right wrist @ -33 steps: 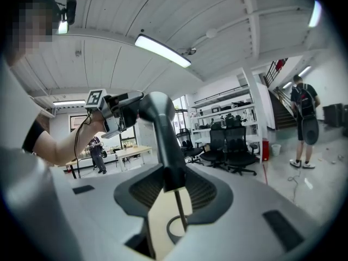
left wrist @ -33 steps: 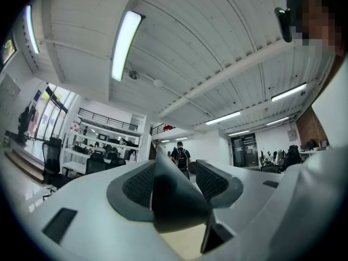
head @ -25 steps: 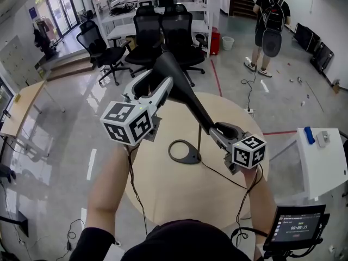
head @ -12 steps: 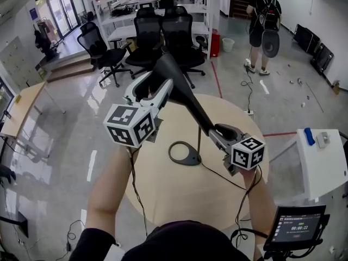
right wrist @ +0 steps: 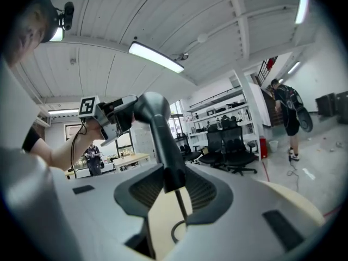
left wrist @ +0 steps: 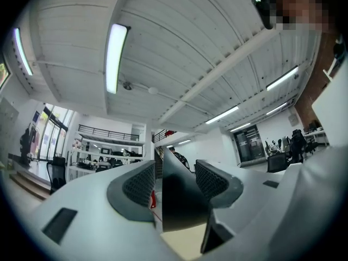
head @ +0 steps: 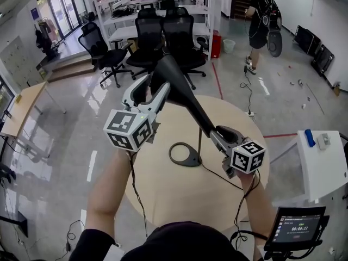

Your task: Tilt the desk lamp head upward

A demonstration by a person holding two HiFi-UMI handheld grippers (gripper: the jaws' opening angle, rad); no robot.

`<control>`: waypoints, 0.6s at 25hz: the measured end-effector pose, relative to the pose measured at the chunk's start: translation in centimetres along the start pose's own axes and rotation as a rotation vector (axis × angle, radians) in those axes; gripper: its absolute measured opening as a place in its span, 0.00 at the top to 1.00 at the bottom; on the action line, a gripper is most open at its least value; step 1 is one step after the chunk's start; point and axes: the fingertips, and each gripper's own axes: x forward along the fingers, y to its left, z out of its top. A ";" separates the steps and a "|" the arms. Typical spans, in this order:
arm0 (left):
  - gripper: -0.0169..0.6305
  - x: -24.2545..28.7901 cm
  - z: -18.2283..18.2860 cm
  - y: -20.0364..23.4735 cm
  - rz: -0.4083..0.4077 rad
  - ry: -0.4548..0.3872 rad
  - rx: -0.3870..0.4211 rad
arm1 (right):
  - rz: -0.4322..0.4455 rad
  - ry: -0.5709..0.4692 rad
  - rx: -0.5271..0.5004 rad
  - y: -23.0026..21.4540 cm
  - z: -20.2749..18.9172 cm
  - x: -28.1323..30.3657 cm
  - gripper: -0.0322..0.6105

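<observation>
Slippage at the lamp head looks like the main hazard. The head stands high above the round table at the top of the slanted lamp arm. The left gripper is closed across the head's tapered dark shell. In the left gripper view the shell fills the space between the pads, but a sliver of background shows along one side, so the hold seems light. If the hinge is stiff, an upward twist could make the pads slide off the taper. The right gripper is clamped on the arm's lower end, just above the thin stem, and braces it. If that brace gives, I judge that the whole arm would swing instead of the head hinge turning. The ring-shaped base is small and nothing holds it down. A pull off to one side could lift or drag it across the table, or bend the stem.
</observation>
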 end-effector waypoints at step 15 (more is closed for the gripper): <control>0.60 -11.9 -13.9 -3.1 0.000 0.179 -0.339 | -0.025 -0.055 0.055 2.4 -2.9 -4.7 0.75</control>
